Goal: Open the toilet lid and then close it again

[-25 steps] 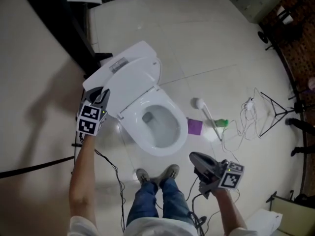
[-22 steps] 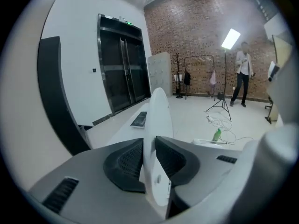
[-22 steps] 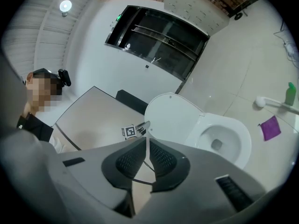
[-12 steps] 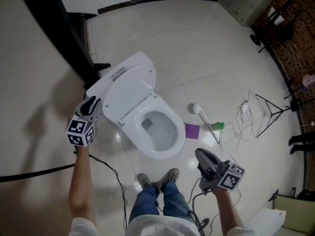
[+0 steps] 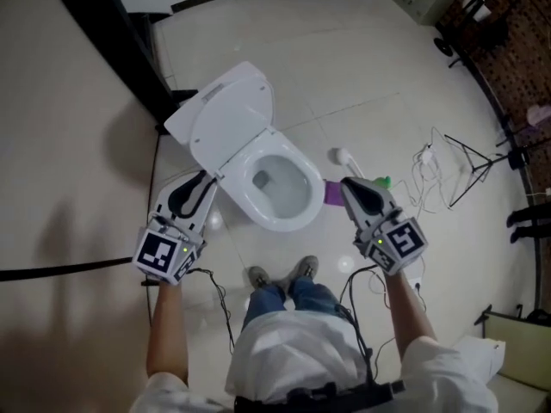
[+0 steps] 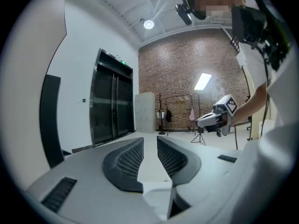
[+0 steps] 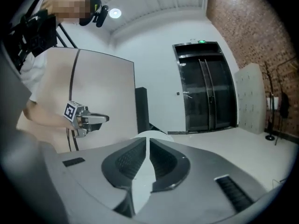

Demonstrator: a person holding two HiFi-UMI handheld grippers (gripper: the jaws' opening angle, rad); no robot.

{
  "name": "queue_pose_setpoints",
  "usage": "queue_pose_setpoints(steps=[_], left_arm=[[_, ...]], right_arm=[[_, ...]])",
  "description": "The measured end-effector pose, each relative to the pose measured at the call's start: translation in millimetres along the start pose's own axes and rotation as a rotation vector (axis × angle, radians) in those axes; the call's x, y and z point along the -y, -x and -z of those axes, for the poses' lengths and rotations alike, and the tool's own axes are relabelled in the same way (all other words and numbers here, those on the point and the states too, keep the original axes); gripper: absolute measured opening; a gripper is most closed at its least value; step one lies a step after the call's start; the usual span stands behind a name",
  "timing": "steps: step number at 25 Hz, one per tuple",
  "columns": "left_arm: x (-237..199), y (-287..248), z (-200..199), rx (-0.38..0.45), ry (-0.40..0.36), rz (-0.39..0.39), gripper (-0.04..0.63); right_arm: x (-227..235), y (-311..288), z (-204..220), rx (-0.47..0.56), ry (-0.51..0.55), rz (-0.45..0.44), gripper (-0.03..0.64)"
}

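The white toilet stands in the middle of the head view, its lid raised and leaning back over the tank, the bowl uncovered. My left gripper hovers left of the bowl, clear of the lid. Its jaws stand a little apart with nothing between them. My right gripper hangs right of the bowl with its jaws shut and empty. Each gripper view shows the other gripper held level: the right gripper and the left gripper. The lid's top edge peeks over the right jaws.
A white-headed brush, a purple item and a green item lie on the floor right of the toilet. Cables and a wire stand lie further right. The person's shoes stand before the bowl. A dark wall strip runs at the left.
My left gripper has left the lid's left edge and swung down and toward the person. The lid stays raised. My right gripper has risen beside the bowl and rolled.
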State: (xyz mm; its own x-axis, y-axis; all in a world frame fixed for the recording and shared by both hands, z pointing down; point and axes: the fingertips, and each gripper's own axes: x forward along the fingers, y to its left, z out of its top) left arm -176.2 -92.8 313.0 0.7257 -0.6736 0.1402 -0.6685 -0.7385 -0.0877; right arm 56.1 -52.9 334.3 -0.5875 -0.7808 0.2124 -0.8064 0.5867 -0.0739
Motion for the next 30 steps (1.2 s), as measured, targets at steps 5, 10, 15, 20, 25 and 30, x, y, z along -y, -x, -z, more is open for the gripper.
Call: queue_pose_setpoints(steps=[5,10,15,20,25,30], left_arm=[[61,15,-22,0.038,0.042,0.064,0.084],[102,20,-29,0.096,0.054,0.106,0.084],[122,23,-27,0.108,0.073,0.115,0.084],[126,33,-20,0.087,0.081,0.114,0.084],[121,39,-21,0.084,0.087,0.092,0.084],[115,42,-17,0.074,0.093,0.082,0.084]], right_arm=[[-26,1,-13,0.023,0.016,-0.042,0.012],[-51,6,-13,0.027,0.020,-0.093,0.012],[-76,9,-8,0.004,0.061,-0.137,0.012],[-83,6,-2,-0.014,0.065,-0.123,0.006],[-84,7,1,-0.040,0.055,-0.125,0.006],[-87,3,4,-0.055,0.061,-0.127,0.006]])
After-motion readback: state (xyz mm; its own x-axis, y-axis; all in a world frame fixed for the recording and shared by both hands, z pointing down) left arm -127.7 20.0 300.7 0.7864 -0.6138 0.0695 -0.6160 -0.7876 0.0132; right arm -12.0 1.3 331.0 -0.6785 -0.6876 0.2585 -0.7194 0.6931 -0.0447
